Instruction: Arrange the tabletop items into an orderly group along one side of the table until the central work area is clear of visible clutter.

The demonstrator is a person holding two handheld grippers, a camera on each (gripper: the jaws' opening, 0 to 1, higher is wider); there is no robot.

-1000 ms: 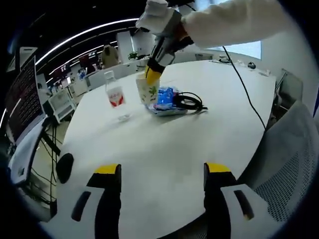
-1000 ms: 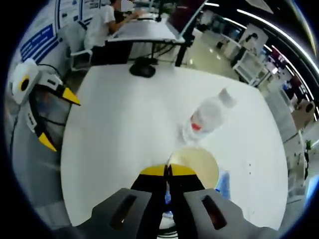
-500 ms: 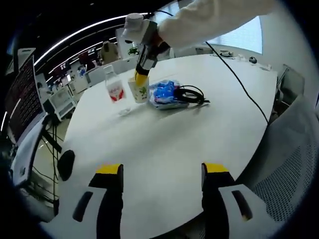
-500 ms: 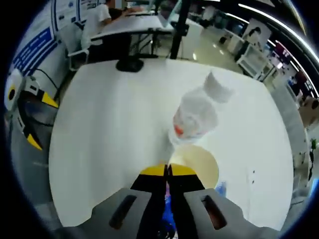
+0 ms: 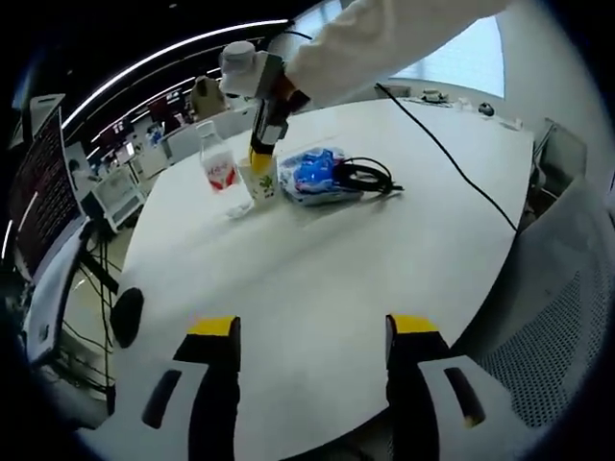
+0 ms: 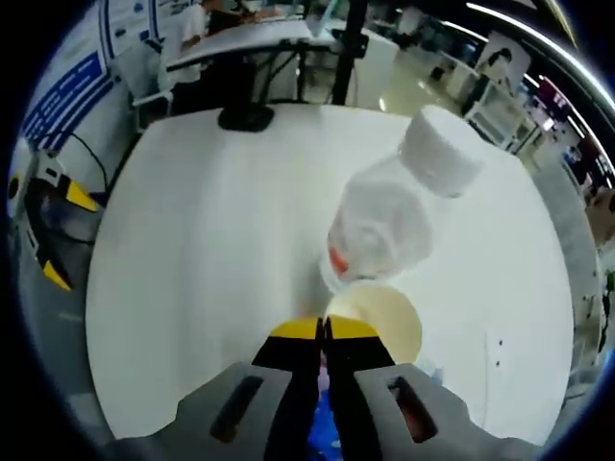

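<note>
- On the white desk [image 5: 317, 269]: right gripper [image 6: 323, 329], clamped on paper cup [image 6: 377, 317] rim, now slid cup tight beside water bottle [image 6: 389, 226].
- Nearer: left gripper [image 5: 307, 327] still open, empty.

Your right gripper [image 5: 259, 158], clamped on the rim of the paper cup [image 5: 260, 180], has carried the cup away from the blue packet [image 5: 315, 174] and the black cable [image 5: 366, 177], across the table toward the water bottle [image 5: 217, 170]. The cup now stands just beside the bottle, which looms much larger in the right gripper view.
</note>
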